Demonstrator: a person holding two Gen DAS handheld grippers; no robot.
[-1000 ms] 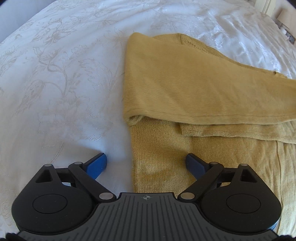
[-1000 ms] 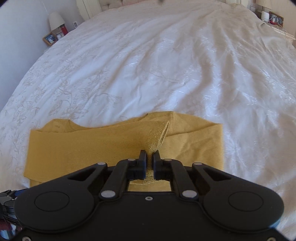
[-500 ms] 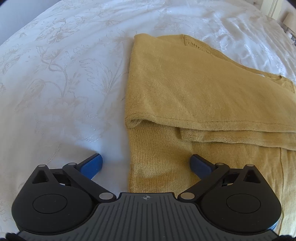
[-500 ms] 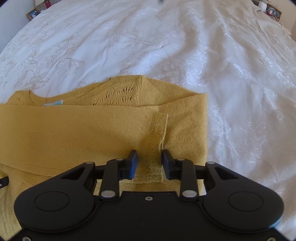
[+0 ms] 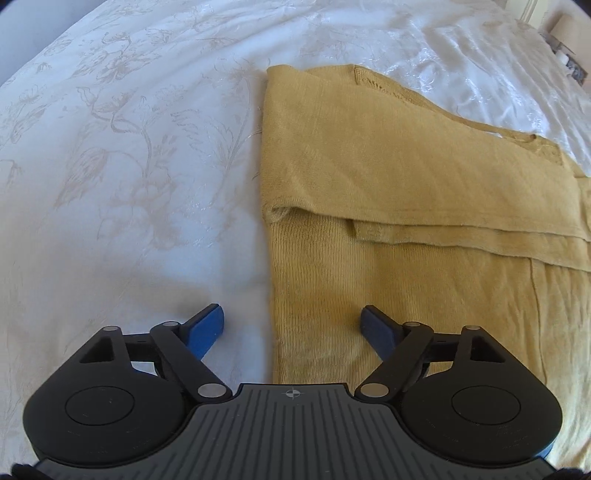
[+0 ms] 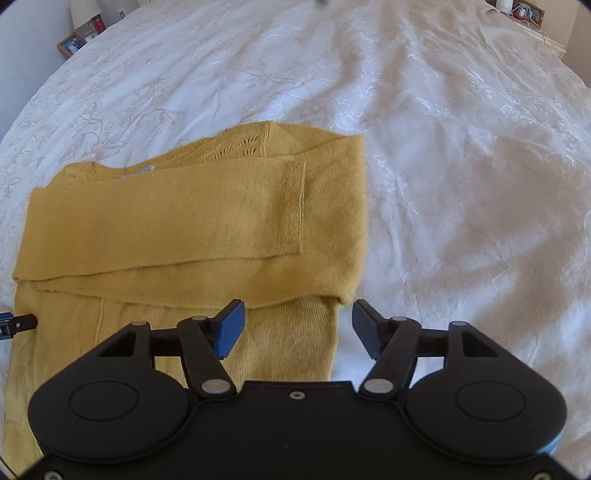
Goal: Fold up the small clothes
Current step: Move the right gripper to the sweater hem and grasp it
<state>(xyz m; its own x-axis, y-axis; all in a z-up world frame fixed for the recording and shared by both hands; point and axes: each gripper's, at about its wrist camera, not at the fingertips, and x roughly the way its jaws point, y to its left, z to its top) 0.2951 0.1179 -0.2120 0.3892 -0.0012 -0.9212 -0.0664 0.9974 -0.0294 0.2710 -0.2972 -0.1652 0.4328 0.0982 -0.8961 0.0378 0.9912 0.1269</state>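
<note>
A mustard-yellow knit sweater lies flat on the white bedspread, with both sleeves folded across its chest. In the right wrist view the sweater shows the top sleeve's ribbed cuff lying near its right side. My left gripper is open and empty, straddling the sweater's left edge low over the body. My right gripper is open and empty, straddling the sweater's right edge just below the folded sleeves.
The white embroidered bedspread spreads all around the sweater. A nightstand with picture frames stands at the far left and another with small items at the far right. The tip of the left gripper shows at the right wrist view's left edge.
My right gripper was shut on the sleeve cuff, laid it across the sweater, opened and let it go, then drew back. My left gripper stayed open and shifted only slightly.
</note>
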